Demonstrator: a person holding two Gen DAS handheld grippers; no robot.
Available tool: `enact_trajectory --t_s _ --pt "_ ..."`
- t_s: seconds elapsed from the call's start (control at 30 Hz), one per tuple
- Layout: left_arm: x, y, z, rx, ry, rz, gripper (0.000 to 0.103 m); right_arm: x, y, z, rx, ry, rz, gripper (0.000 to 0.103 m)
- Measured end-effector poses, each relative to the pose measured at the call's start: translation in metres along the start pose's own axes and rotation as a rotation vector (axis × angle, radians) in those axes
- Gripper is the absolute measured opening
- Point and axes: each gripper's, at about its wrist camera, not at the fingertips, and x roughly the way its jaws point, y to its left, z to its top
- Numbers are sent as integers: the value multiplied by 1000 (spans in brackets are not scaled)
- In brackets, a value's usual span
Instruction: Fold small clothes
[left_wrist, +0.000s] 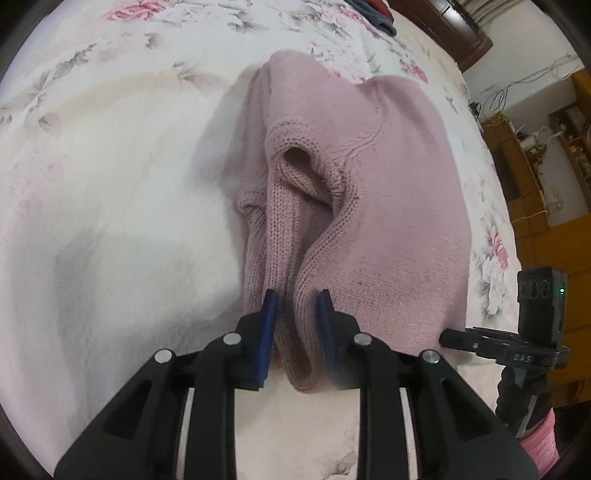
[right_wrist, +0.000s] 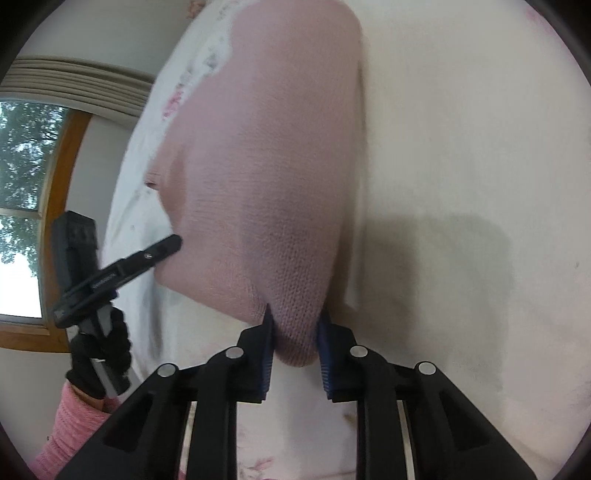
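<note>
My left claw (left_wrist: 297, 295) pinches a bunched fold of the pink sweater (left_wrist: 388, 206), which lies on the flowered bedsheet (left_wrist: 110, 166). My right claw (right_wrist: 295, 314) pinches another edge of the sweater (right_wrist: 266, 155), near its corner.

2 wrist fisheye views, each looking forward along its own tongs, close above the bed (left_wrist: 110, 184). Both share the pink knit garment (left_wrist: 388, 221) at near range; each also catches the opposite handheld unit at its edge.
</note>
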Motion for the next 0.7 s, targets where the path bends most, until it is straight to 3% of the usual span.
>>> enact_trajectory --t_s 0.17,0.27,0.4,0.43,0.53,0.7 --pt "0 10 -2 -31 1 -22 31 6 -6 0 21 10 9 22" --pt "-11 5 -4 -20 -11 -34 38 0 -1 0 -19 13 -19 29" --pt "-37 1 3 -7 -71 -67 67 -17 3 2 -43 -22 1 38" --pt "-43 3 10 -12 -91 -75 70 -23 3 5 -42 -38 13 42" --pt "-50 8 31 -36 -133 -62 75 -34 2 12 -36 -77 25 46" --pt "-31 16 62 -66 -110 -109 78 -38 3 26 -22 -107 46 48"
